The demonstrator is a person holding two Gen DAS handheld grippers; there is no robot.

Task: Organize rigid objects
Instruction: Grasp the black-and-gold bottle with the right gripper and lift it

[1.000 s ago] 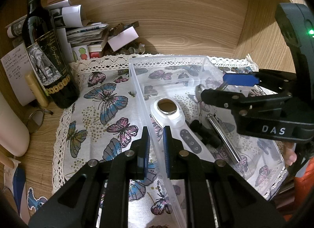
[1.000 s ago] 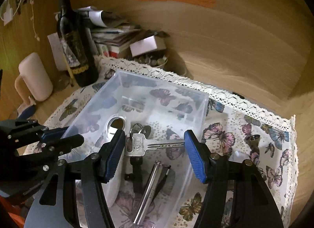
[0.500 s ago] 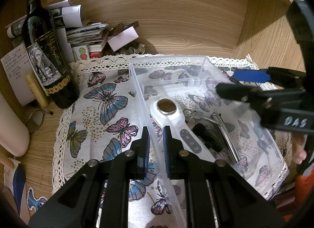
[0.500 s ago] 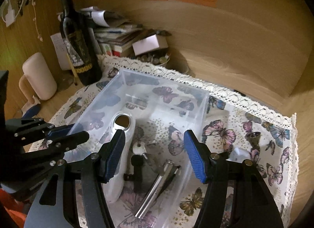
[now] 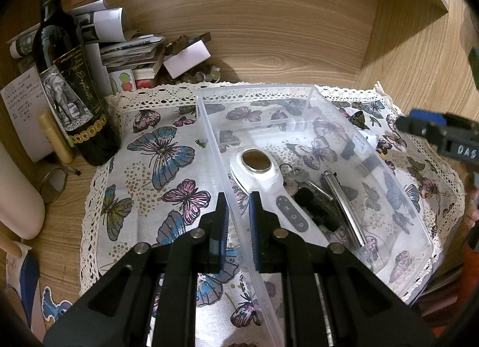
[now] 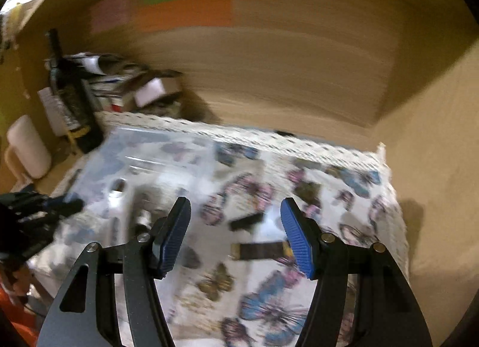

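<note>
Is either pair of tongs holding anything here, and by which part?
The left tongs are shut on the clear plastic bin, pinching its near side wall at the rim. The right tongs stand open, holding nothing.

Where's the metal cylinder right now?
In the left wrist view, the metal cylinder lies inside the clear bin, right of the white handheld device, with the keys between them.
</note>
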